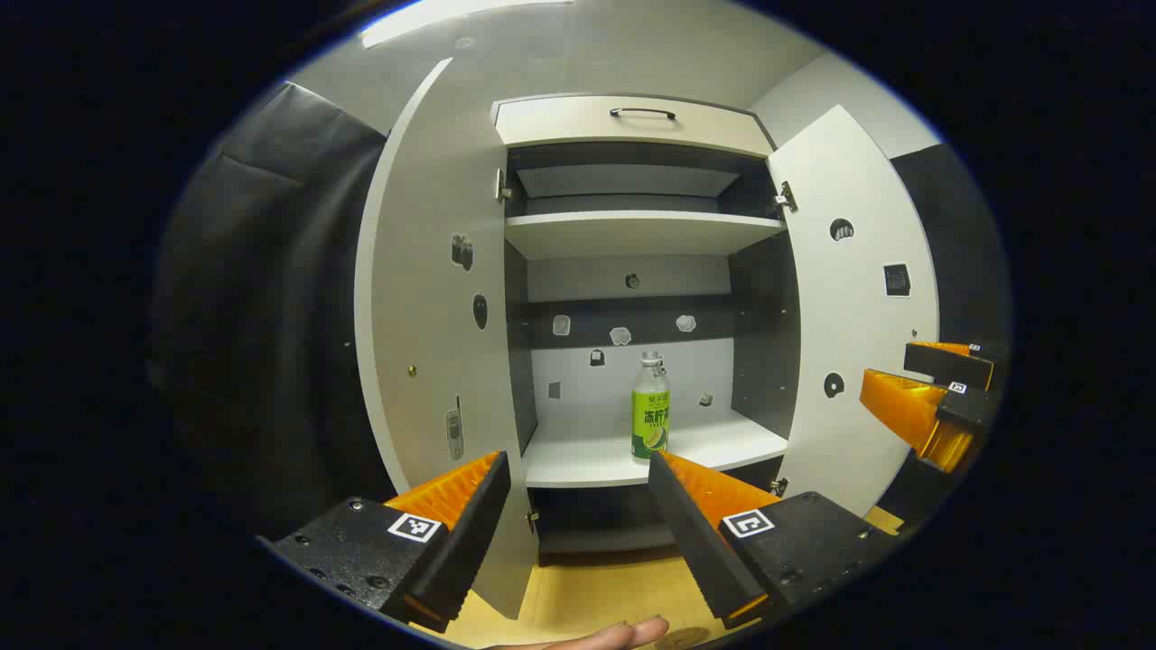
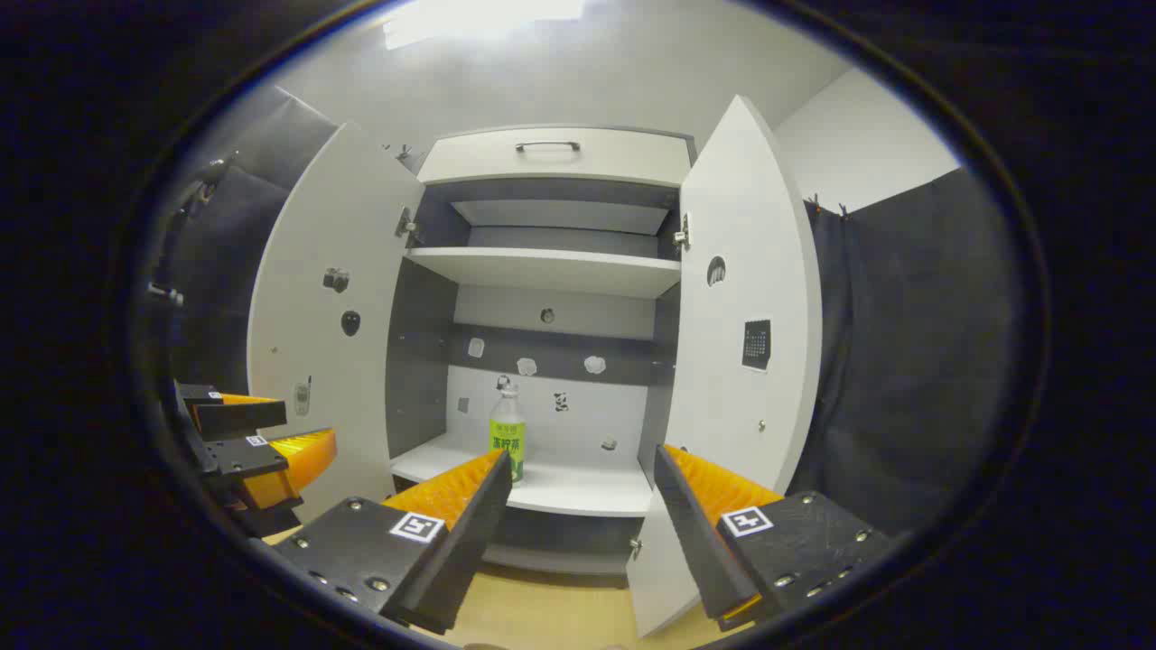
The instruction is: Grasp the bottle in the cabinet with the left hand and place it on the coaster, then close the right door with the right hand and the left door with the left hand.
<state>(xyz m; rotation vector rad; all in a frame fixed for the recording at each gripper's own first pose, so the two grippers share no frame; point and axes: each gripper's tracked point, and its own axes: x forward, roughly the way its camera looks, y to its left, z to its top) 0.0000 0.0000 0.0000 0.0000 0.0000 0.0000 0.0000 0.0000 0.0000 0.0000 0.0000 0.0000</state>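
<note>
In the left gripper view, my left gripper (image 1: 578, 524) sits at the bottom of the frame with its two fingers spread wide and nothing between them. Ahead, in the middle of the frame, stands the white cabinet with dark grey inner walls (image 1: 632, 298), both doors swung open. The clear plastic bottle with a green label and white cap (image 1: 650, 406) stands upright on the white lower shelf (image 1: 587, 456), just right of centre, well beyond my fingertips. The white left door (image 1: 424, 298) curves through the left-centre of the frame and the white right door (image 1: 853, 307) stands to the right. At the far right edge my right gripper (image 1: 935, 397) shows, jaws apart. A fingertip (image 1: 623, 634) pokes in at the bottom edge over the pale wooden tabletop (image 1: 587, 591).

In the right gripper view, my right gripper (image 2: 578, 524) fills the bottom of the frame, fingers wide apart and holding nothing. The bottle (image 2: 508, 438) stands upright on the lower shelf, left of centre, just above my left-hand finger in the picture. The right door (image 2: 745, 307) stands open directly ahead. The left gripper (image 2: 262, 442) appears at the lower left, in front of the left door (image 2: 325, 316).
</note>
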